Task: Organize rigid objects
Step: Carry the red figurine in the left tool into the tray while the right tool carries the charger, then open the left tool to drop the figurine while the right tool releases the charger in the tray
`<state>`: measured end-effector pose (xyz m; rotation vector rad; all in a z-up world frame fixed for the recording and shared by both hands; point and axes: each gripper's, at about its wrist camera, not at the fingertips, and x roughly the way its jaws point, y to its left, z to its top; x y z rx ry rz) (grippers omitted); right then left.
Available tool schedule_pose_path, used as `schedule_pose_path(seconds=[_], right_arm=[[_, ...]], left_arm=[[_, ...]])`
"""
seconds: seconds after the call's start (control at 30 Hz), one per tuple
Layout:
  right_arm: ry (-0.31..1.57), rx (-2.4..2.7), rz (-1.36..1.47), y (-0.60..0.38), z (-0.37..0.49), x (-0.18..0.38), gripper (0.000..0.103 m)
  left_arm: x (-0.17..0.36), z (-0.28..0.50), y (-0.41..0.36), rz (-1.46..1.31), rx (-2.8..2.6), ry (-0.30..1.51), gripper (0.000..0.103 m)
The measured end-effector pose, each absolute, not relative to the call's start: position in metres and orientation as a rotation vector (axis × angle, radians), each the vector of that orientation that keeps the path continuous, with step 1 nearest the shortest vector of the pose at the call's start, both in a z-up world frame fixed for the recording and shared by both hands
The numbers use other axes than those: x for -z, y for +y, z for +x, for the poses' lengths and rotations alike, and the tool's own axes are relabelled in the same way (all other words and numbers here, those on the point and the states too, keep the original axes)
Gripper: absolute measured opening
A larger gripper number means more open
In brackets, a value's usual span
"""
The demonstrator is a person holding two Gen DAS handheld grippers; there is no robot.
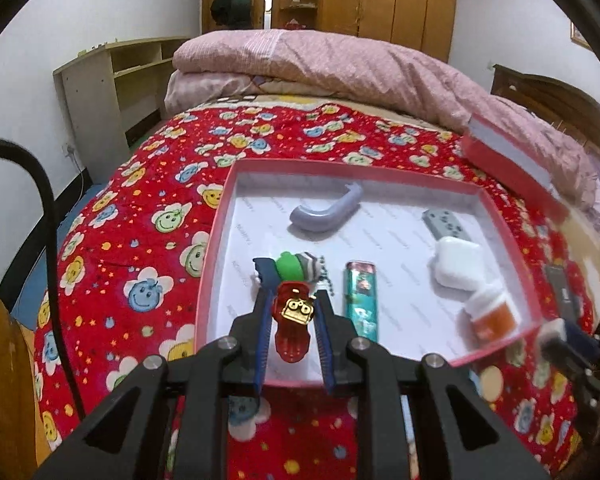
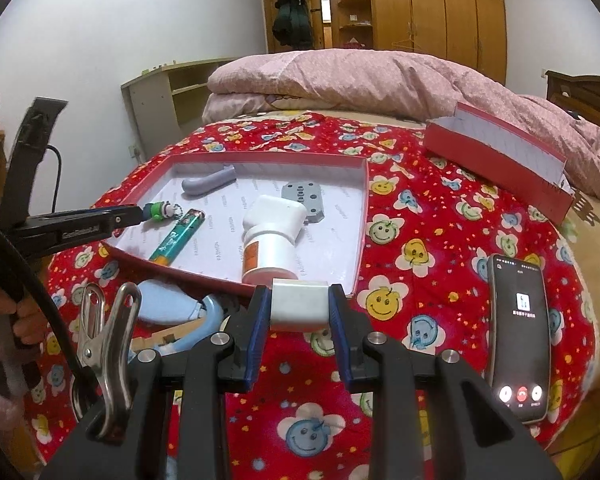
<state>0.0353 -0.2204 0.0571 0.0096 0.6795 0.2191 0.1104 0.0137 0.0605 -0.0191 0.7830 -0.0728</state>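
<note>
Your left gripper (image 1: pixel 290 276) is closed on a small toy keychain (image 1: pixel 294 312), a red and gold piece with green and striped parts at the fingertips and a bead chain hanging off it, and you hold it over the near left part of the red box (image 1: pixel 504 216) on the bed (image 1: pixel 148 184). Your right gripper (image 2: pixel 299 300) is clamped on a small white block (image 2: pixel 298 306), held just outside the box's near edge, above the red flower-print bedsheet. Inside the box, on its white lining, lie a curved lavender piece (image 1: pixel 326 214) toward the far side, a grey block with dots (image 1: pixel 446 224), a white square case (image 1: pixel 456 262) touching a white bottle with an orange label (image 1: pixel 490 314), and a teal lighter (image 1: pixel 361 298) just right of your left gripper. The box's lid (image 2: pixel 496 160) sits well apart on the far right of the bed, against the pink quilt (image 2: pixel 360 76). A phone (image 2: pixel 520 340) with its screen lit lies on the sheet to the right of your right gripper, and a metal clip (image 2: pixel 104 344) and a light blue object (image 2: pixel 180 308) lie to its left, near the box's front edge
</note>
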Motion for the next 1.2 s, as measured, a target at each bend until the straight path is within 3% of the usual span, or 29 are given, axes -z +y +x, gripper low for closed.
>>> schedule_pose_path(seconds=[0.23, 1.2], right_arm=[[0.681, -0.201, -0.008, -0.222, 0.048, -0.060, 0.030], [0.750, -0.116, -0.175, -0.194, 0.185, -0.061, 0.030]], left_arm=[[-0.038, 0.131, 0.019, -0.041, 0.052, 0.839, 0.022], [-0.038, 0.133, 0.017, -0.021, 0.047, 0.823, 0.022]])
